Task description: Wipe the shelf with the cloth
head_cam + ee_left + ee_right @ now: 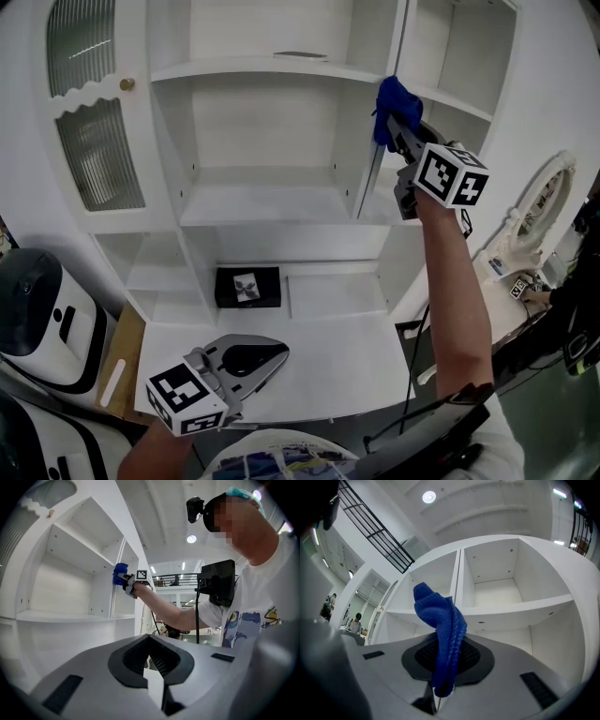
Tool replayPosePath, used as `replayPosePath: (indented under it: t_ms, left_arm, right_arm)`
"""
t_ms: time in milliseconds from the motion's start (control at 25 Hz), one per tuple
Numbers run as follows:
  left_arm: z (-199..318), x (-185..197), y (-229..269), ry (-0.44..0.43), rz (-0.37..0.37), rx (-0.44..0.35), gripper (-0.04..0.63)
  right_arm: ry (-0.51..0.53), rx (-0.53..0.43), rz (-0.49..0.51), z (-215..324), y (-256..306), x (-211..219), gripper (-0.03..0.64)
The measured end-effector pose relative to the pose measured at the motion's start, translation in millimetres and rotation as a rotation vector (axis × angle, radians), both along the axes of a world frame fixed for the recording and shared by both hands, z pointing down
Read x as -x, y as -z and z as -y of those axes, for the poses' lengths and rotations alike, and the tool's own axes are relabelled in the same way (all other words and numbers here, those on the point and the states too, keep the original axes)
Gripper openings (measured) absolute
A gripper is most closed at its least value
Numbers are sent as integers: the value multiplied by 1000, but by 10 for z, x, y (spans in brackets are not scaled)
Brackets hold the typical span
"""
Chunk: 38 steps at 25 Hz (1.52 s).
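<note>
A white shelf unit [272,67] fills the background, with a ribbed glass door [94,141] at its left and a white worktop [328,356] spread out below.

Over to the right tongs [440,667]: they are clamped on a blue cloth [443,630]. It is pinched at its lower end, and the rest stands up in a loose fold beyond the tips. The cloth is held high, at the front edge of the upright divider [372,159], level with the upper right shelf [459,105]. Whether that board is actually touched cannot be told.

The left tongs [149,641] are closed tip to tip, with nothing between them. They are held low over the worktop, well apart from the cloth. A black box [247,287] is seen in a lower compartment, with neither gripper near it.

On progress, the cloth is gripped and at shelf height, so the pick-up is judged done. No dust, streak or damp track is shown on any board, so what is already wiped cannot be read. The stroke along the upper right shelf is judged to be at its very start, or not yet begun. The length of that board, and perhaps the other boards, is taken to be left.
</note>
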<state>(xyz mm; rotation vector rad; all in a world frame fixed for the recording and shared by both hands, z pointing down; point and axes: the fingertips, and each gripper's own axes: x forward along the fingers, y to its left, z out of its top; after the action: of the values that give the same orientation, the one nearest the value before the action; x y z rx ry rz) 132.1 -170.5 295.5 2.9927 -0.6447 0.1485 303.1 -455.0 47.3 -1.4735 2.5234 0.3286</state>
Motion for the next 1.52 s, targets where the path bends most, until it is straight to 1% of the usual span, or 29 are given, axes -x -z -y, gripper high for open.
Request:
replayPosePath:
  t_ms: [240, 640, 1000, 1520]
  left_arm:
    - [-3, 58, 32, 4, 3, -8, 12]
    - [-14, 185, 28, 10, -2, -9, 12]
    - [-62, 390, 43, 36, -15, -7, 12]
    - [-172, 842, 51, 98, -25, -16, 12]
  right_arm:
    - [-3, -26, 26, -18, 256, -49, 67]
    - [14, -21, 63, -13, 350, 66, 67]
    - [53, -20, 31, -7, 411, 510, 67]
    - [145, -17, 27, -18, 454, 1294, 67]
